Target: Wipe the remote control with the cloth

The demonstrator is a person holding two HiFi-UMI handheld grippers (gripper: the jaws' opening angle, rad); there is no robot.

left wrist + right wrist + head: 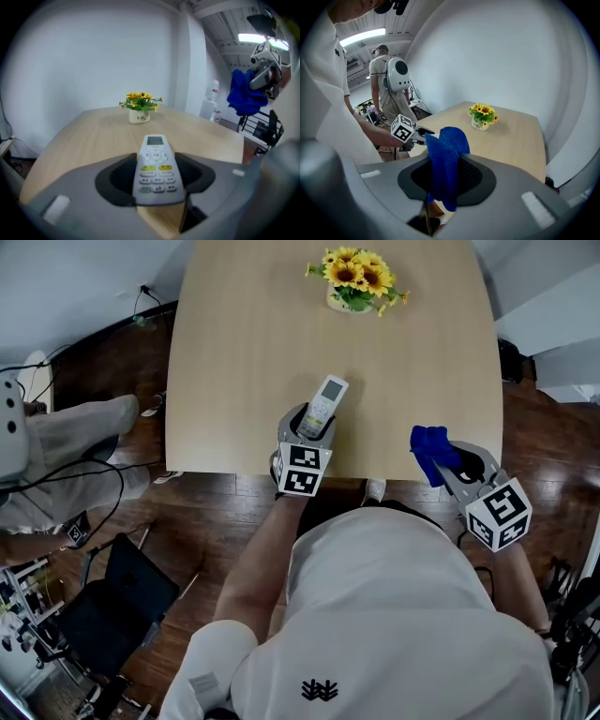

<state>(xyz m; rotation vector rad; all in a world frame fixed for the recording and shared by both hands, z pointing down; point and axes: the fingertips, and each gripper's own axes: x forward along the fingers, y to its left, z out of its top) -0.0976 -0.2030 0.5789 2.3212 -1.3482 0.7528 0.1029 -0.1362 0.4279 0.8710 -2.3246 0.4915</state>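
table (234, 362): flowers (356, 276) at far end | left gripper (309, 432): clamped on remote (325, 401), over near edge | right gripper (448, 463): clamped on cloth (429, 451), apart from remote | progress: both in hand, wiping not yet begun

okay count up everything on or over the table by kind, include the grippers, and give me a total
remote control: 1
blue cloth: 1
pot of sunflowers: 1
grippers: 2, the left gripper and the right gripper
Total: 5
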